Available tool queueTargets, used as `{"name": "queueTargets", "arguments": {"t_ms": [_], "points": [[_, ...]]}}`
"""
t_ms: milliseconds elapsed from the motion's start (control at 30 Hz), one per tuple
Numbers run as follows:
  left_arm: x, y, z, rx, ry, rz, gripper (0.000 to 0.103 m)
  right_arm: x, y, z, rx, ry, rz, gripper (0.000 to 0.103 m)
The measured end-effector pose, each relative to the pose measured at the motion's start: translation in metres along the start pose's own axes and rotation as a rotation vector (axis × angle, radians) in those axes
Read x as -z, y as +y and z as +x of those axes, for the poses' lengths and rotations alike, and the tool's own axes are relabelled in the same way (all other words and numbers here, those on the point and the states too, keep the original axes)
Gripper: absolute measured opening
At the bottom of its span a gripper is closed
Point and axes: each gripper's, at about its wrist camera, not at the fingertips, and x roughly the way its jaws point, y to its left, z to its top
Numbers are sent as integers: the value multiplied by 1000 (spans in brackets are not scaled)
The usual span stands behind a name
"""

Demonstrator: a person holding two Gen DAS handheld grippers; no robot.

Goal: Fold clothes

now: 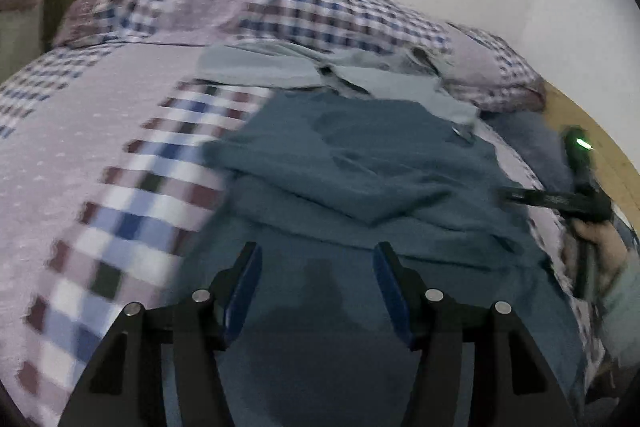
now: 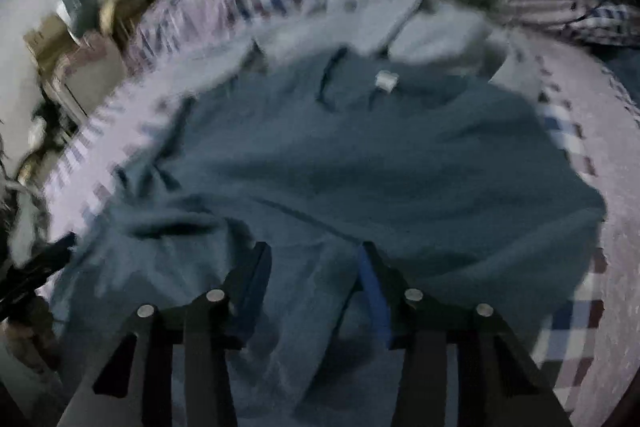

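Both wrist views look down close over the same teal garment [image 1: 360, 163] [image 2: 360, 163] from opposite sides.

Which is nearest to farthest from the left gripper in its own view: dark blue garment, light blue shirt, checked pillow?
From the left gripper:
1. Dark blue garment, directly below and ahead.
2. Light blue shirt, beyond it.
3. Checked pillow, at the far end.
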Motion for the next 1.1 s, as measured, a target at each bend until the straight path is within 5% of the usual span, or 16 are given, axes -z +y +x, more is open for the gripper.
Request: {"name": "queueTargets", "arguments": {"t_ms": [67, 100, 133, 267, 433, 533, 633, 767, 867, 933, 1100], "points": [[0, -3, 6, 23, 6, -4, 62, -1, 5, 16, 32, 44, -23, 25], [0, -3, 8, 37, 2, -14, 62, 0, 7, 20, 41, 51, -33, 5], [-1, -1, 9, 47, 0, -27, 62, 2, 9, 15, 35, 26, -37, 1], [-5, 7, 7, 77, -12, -82, 62, 11, 11, -28, 77, -147, -29, 0], [-9, 15, 3, 83, -28, -123, 62, 41, 2, -126, 212, -598, 55, 1], [-10, 17, 5, 78, -17, -128, 62, 50, 1, -143, 203, -672, 5, 2], [-10, 16, 9, 61, 0, -117, 62, 61, 3, -134, 180, -551, -106, 4], [-8, 16, 10, 51, 14, -111, 62, 109, 14, -106, 140, -215, -341, 5], [-7, 15, 11, 40, 14, -99, 62, 144, 23, -92, 60, -15, -429, 19], [-7, 14, 12, 33, 14, -91, 62, 160, 26, -91, 19, 36, -433, 41], [-12, 8, 14, -24, -27, -3, 62, 163, 16, -109, -31, -68, -315, 54]]}}
